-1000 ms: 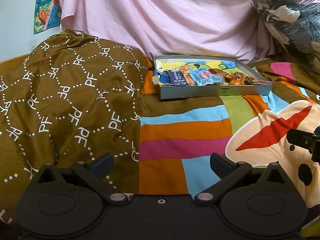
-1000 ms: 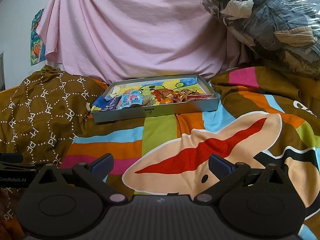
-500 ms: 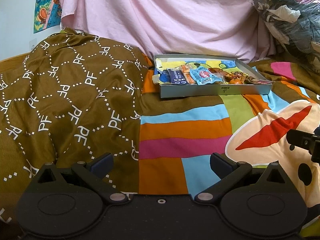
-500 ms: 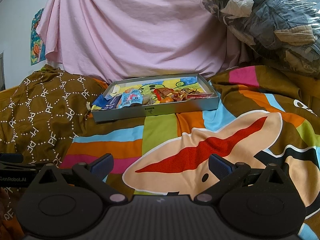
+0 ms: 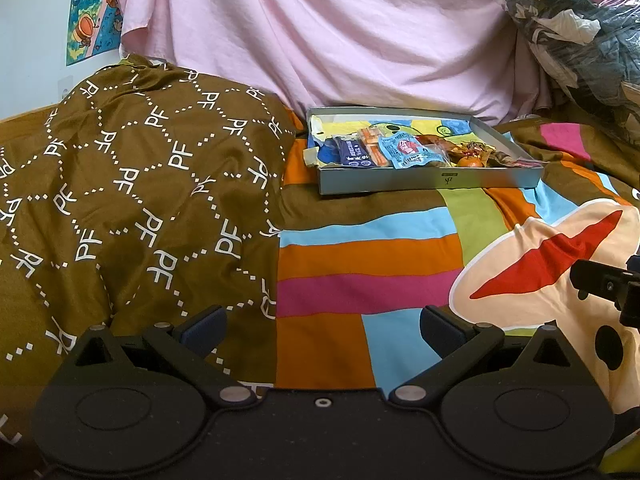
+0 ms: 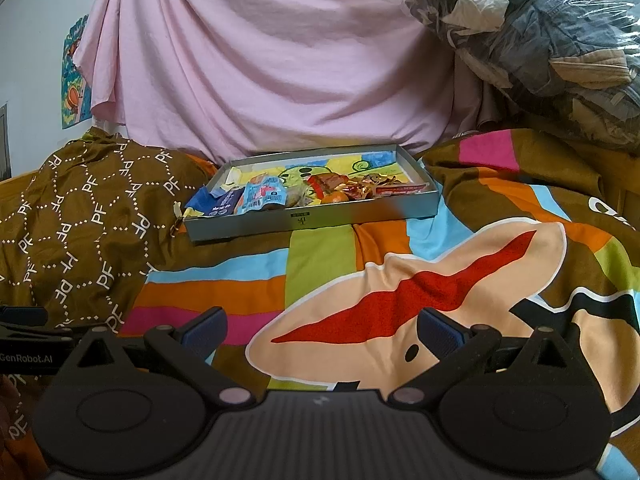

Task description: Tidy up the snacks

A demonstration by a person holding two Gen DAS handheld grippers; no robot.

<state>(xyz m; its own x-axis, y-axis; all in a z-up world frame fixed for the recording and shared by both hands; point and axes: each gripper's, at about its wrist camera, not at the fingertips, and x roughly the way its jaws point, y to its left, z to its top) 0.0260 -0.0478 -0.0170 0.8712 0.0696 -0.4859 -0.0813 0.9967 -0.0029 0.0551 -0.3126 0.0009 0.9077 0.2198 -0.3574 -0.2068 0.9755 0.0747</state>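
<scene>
While both sets of tongs hover above the striped bedspread (image 6: 328,272), the left gripper (image 5: 320,330) and right gripper (image 6: 322,330) are spread wide, holding and touching nothing. Well beyond them, the grey tray (image 6: 312,220) holds the snack packets (image 5: 404,152) against the pink sheet (image 5: 340,40).

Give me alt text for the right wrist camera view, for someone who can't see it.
A shallow grey tray of mixed snack packets sits on a colourful striped bedspread, ahead of the open, empty right hand-held gripper. A pink sheet hangs behind.
</scene>
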